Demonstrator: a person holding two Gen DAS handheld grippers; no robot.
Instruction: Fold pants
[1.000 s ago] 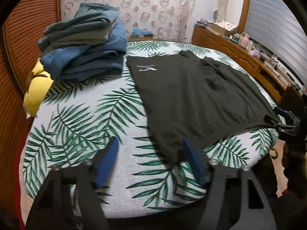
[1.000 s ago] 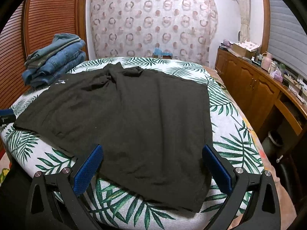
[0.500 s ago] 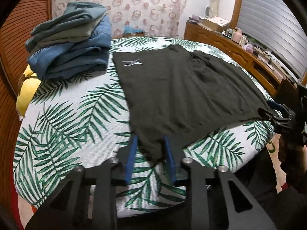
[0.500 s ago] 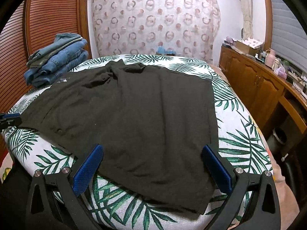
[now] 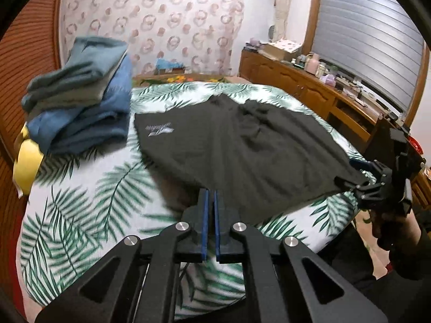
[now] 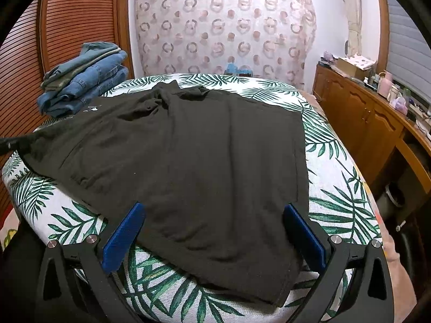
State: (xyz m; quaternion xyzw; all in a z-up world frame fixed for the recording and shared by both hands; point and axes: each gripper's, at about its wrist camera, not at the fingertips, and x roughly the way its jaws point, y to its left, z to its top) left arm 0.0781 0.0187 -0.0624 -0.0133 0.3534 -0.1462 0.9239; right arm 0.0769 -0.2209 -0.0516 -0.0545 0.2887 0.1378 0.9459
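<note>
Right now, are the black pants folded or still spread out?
Spread out. The black pants lie open across the bed; only one corner is pinched in the left gripper.

Left gripper [image 5: 211, 196] fingers now clamped on lifted pants [image 5: 242, 148] corner.

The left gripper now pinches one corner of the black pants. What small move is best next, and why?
Probably close the right gripper on the near hem of the black pants. Its jaws stand open with the cloth between them, while the left gripper is already shut on its corner, so both corners could then lift together.
</note>
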